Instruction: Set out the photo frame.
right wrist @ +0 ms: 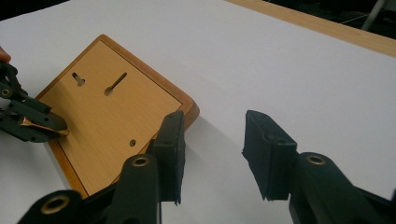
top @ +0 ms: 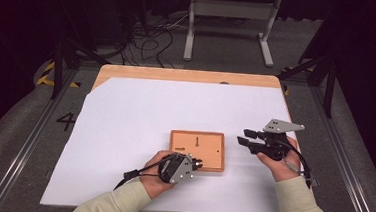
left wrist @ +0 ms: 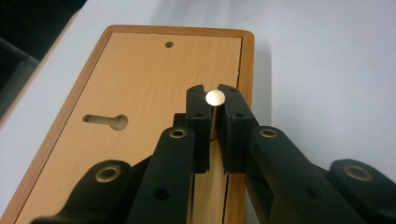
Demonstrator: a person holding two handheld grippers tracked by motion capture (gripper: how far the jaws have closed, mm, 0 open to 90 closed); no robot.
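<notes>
A flat wooden board [top: 208,152] with a raised rim lies on the white sheet; its face has a keyhole slot [left wrist: 106,121], a narrow slot [right wrist: 116,83] and a small round hole [left wrist: 169,45]. My left gripper [top: 198,163] reaches over the board's near edge from the left and is shut on a small brass-coloured pin [left wrist: 215,97], whose round head shows between the fingertips. In the left gripper view the left gripper [left wrist: 214,103] hangs over the board near its right rim. My right gripper [top: 244,136] stands open just right of the board, with nothing between its jaws, as in the right gripper view [right wrist: 215,126].
The white sheet [top: 176,105] covers most of the wooden table [top: 188,76], with a bare wood strip along the far edge. Beyond the table stand a grey metal frame [top: 229,18] and loose cables on the floor. The left gripper [right wrist: 56,128] also shows at the board's corner.
</notes>
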